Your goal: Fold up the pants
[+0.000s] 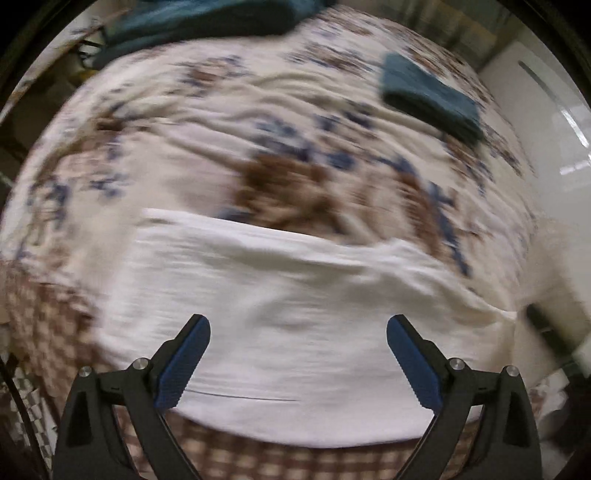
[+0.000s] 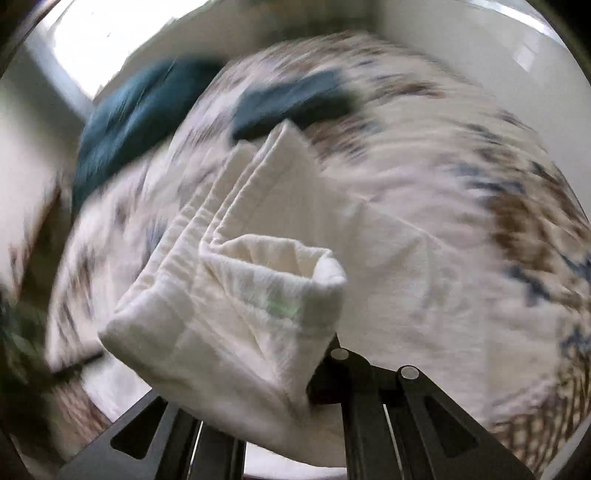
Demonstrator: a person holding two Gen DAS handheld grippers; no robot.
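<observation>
White pants (image 1: pixel 277 266) lie spread across the flowered bedspread (image 1: pixel 229 122); the left wrist view is blurred by motion. My left gripper (image 1: pixel 298 321) hangs above the pants and points steeply down. Its blue pads (image 1: pixel 184 362) stand wide apart and nothing is between them. In the right wrist view a folded cuff or hem end of the white pants (image 2: pixel 240 295) is lifted close to the camera. My right gripper (image 2: pixel 291 369) is shut on that cloth, which drapes over its fingertips and hides them. The rest of the pants trails down to the bed.
A folded teal garment (image 1: pixel 432 99) lies on the bed at the far right, also seen as the teal garment (image 2: pixel 288 99). A larger teal pile (image 1: pixel 203 18) sits at the bed's far edge. Pale floor (image 1: pixel 546 110) shows past the bed's right side. A checked cover (image 1: pixel 258 461) borders the near edge.
</observation>
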